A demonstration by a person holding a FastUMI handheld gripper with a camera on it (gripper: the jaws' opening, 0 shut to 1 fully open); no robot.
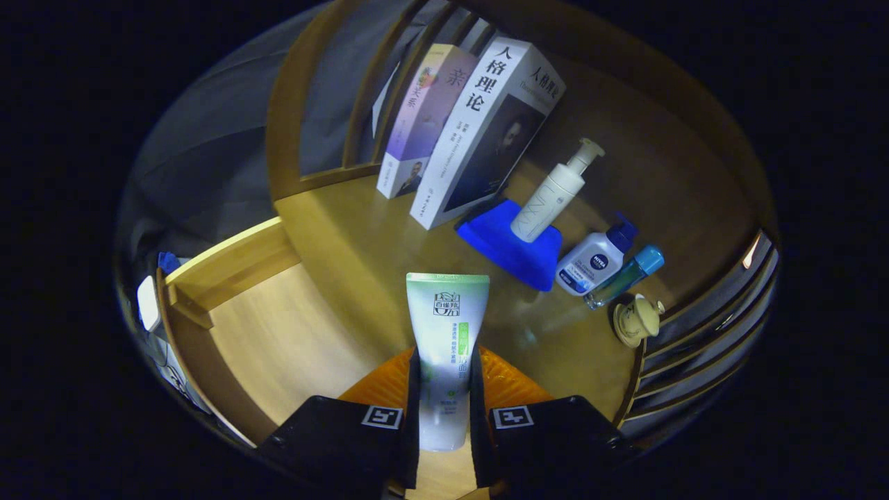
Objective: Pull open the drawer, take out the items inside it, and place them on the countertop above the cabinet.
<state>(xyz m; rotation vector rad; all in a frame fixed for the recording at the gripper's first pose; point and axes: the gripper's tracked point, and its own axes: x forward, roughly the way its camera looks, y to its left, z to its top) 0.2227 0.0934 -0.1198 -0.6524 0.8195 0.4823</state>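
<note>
My gripper [444,403] is shut on a white and green tube [446,333], both fingers pressing its lower half. The tube stands up between the fingers, its flat crimped end pointing away from me. It hangs over the wooden countertop [347,243]. The open drawer [278,333] lies below and to the left of the fingers, its pale wooden bottom bare where it shows.
Beyond the tube two books [472,132] lean at the back of the countertop. To their right lie a blue cloth [514,250] with a white pump bottle [555,194], a white bottle with a dark cap [594,260], a blue-capped bottle [628,274] and a small ceramic lidded pot [635,318].
</note>
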